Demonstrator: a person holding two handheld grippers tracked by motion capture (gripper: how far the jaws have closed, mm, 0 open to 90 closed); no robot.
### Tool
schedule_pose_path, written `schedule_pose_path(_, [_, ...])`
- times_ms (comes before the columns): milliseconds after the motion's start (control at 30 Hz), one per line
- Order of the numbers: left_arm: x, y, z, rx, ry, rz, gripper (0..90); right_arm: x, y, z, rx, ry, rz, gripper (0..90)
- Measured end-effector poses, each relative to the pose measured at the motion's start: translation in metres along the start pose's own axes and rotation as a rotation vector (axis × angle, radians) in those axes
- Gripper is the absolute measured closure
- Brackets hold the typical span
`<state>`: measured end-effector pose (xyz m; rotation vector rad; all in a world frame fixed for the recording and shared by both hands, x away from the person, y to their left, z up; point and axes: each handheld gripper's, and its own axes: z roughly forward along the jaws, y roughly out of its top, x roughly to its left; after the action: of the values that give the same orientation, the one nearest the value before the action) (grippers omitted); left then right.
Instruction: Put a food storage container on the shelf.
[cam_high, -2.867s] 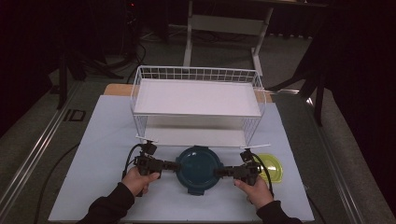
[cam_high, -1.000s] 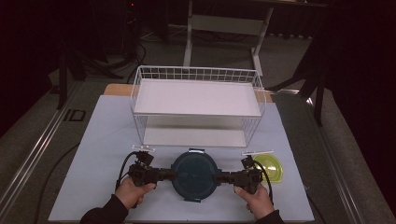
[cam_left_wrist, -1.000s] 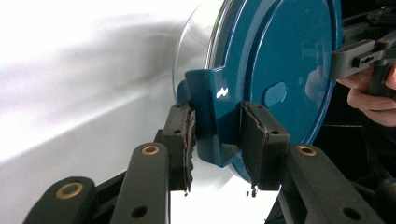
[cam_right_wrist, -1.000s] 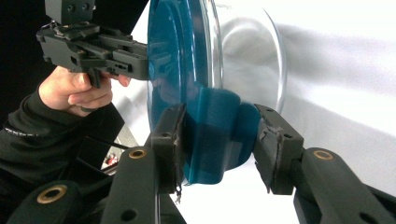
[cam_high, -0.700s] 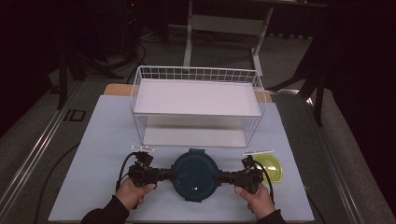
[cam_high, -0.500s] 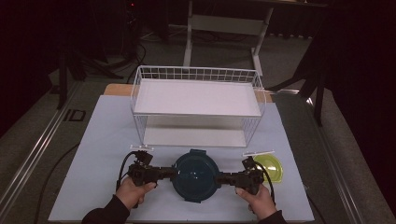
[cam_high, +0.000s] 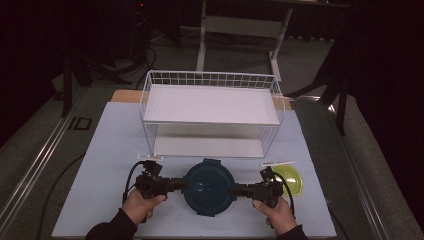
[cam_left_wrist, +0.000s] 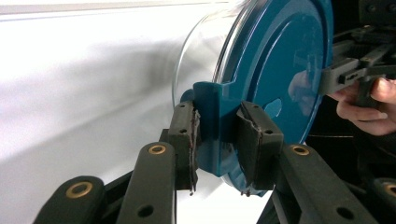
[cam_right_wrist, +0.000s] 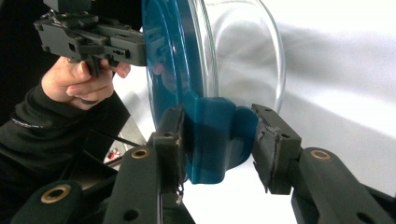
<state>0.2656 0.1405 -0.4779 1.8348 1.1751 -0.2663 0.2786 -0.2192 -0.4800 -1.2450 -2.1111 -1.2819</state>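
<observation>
Jaws of the left gripper (cam_left_wrist: 217, 140) are being clamped on the blue latch tab at one side of the round container (cam_high: 208, 186), and they have just been closing on that tab. In the right gripper view, the right gripper (cam_right_wrist: 219, 140) is being held around the opposite tab: one pad is lying against it, while a thin gap is being left at the other pad, so whether that grip is firm cannot be told. The container, clear glass under a blue lid (cam_left_wrist: 275, 70), is being kept between the two grippers at the near edge of the desk (cam_high: 105, 150), in front of the white wire shelf rack (cam_high: 210, 107). A yellow-green lid (cam_high: 291, 179) is lying just beside the right gripper. Compared with the frame from almost three seconds ago, the container and both hands are being seen slightly nearer the person's edge of the desk; the rack and the yellow-green lid are lying as before.
</observation>
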Motion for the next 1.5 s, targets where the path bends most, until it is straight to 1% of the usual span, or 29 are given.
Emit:
schedule_pose_path(67, [-0.002, 0.004, -0.002, -0.009, -0.006, -0.003, 68.7, 0.004, 0.004, -0.003, -0.013, -0.002, -0.009, 57.6])
schedule_pose_path(100, [-0.003, 0.005, -0.003, -0.014, -0.009, 0.000, 68.7, 0.006, 0.006, -0.005, -0.015, -0.008, -0.020, 57.6])
schedule_pose_path(167, [-0.003, 0.005, -0.003, -0.014, -0.009, 0.000, 68.7, 0.008, 0.009, -0.007, -0.020, -0.011, -0.024, 57.6])
schedule_pose_path(200, [-0.006, 0.012, -0.006, -0.022, -0.012, -0.001, 68.6, 0.011, 0.014, -0.010, -0.028, -0.018, -0.033, 57.6])
schedule_pose_path(333, [-0.010, 0.020, -0.011, -0.039, -0.014, 0.000, 68.7, 0.018, 0.025, -0.016, -0.039, -0.030, -0.058, 57.7])
schedule_pose_path(500, [-0.019, 0.033, -0.021, -0.062, -0.007, 0.011, 68.8, 0.026, 0.037, -0.024, -0.059, -0.020, -0.072, 57.7])
schedule_pose_path(567, [-0.019, 0.033, -0.021, -0.062, -0.007, 0.011, 68.7, 0.027, 0.040, -0.025, -0.065, -0.018, -0.075, 57.7])
schedule_pose_path(600, [-0.024, 0.041, -0.028, -0.073, -0.003, 0.021, 68.8, 0.031, 0.045, -0.028, -0.074, -0.011, -0.077, 57.7])
schedule_pose_path(700, [-0.031, 0.052, -0.036, -0.083, 0.004, 0.027, 68.9, 0.037, 0.054, -0.033, -0.086, -0.010, -0.095, 57.7])
schedule_pose_path(733, [-0.031, 0.052, -0.036, -0.083, 0.004, 0.027, 69.0, 0.037, 0.054, -0.033, -0.086, -0.010, -0.095, 57.7])
schedule_pose_path(767, [-0.035, 0.058, -0.040, -0.094, 0.007, 0.030, 69.0, 0.039, 0.058, -0.035, -0.088, -0.009, -0.102, 57.7])
schedule_pose_path(900, [-0.046, 0.079, -0.053, -0.122, 0.023, 0.053, 69.0, 0.050, 0.079, -0.046, -0.114, 0.003, -0.126, 57.7])
schedule_pose_path(933, [-0.048, 0.083, -0.056, -0.123, 0.026, 0.057, 68.9, 0.052, 0.085, -0.048, -0.123, 0.007, -0.130, 57.6])
schedule_pose_path(1033, [-0.054, 0.101, -0.065, -0.147, 0.037, 0.068, 69.0, 0.058, 0.100, -0.054, -0.144, 0.019, -0.139, 57.7])
schedule_pose_path(1167, [-0.058, 0.122, -0.073, -0.169, 0.045, 0.083, 68.9, 0.062, 0.120, -0.060, -0.167, 0.030, -0.148, 57.6])
schedule_pose_path(1233, [-0.058, 0.131, -0.075, -0.177, 0.051, 0.090, 69.0, 0.063, 0.129, -0.062, -0.181, 0.028, -0.161, 57.6])
schedule_pose_path(1300, [-0.057, 0.140, -0.076, -0.177, 0.055, 0.098, 68.9, 0.063, 0.136, -0.063, -0.192, 0.031, -0.159, 57.6])
schedule_pose_path(1367, [-0.057, 0.147, -0.077, -0.186, 0.070, 0.105, 68.7, 0.059, 0.144, -0.062, -0.192, 0.048, -0.139, 57.6])
schedule_pose_path(1433, [-0.055, 0.153, -0.077, -0.185, 0.070, 0.098, 68.7, 0.055, 0.150, -0.061, -0.197, 0.056, -0.133, 57.5])
schedule_pose_path(1500, [-0.050, 0.159, -0.075, -0.178, 0.070, 0.077, 68.6, 0.053, 0.156, -0.060, -0.197, 0.051, -0.128, 57.5])
